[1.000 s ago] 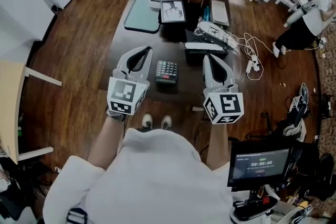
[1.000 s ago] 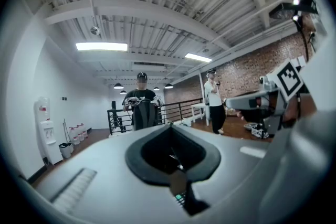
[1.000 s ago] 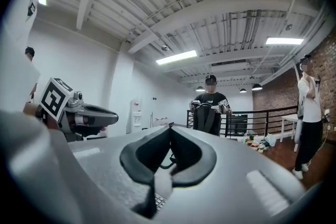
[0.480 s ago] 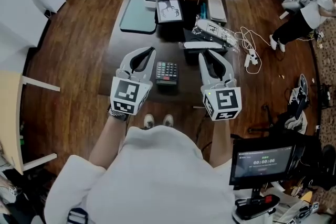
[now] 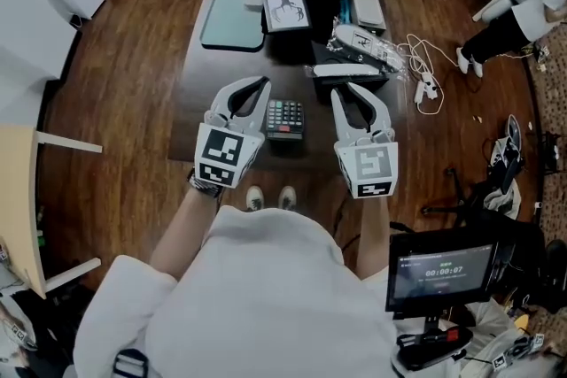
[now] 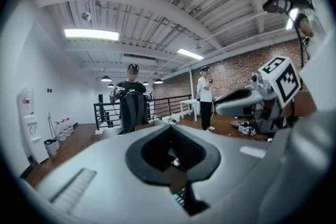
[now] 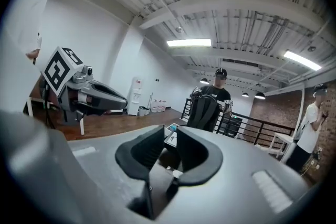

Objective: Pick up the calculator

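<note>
L tool [image 5: 258,87] closed, R tool [image 5: 353,93] ajar, flanking calculator [image 5: 284,119].

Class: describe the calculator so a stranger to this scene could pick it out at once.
Find the long dark table on the wooden floor. Near its close edge, between the left claw and right claw, lies a small dark rectangular calculator. Only it has rows of pale keys and a red strip.
</note>
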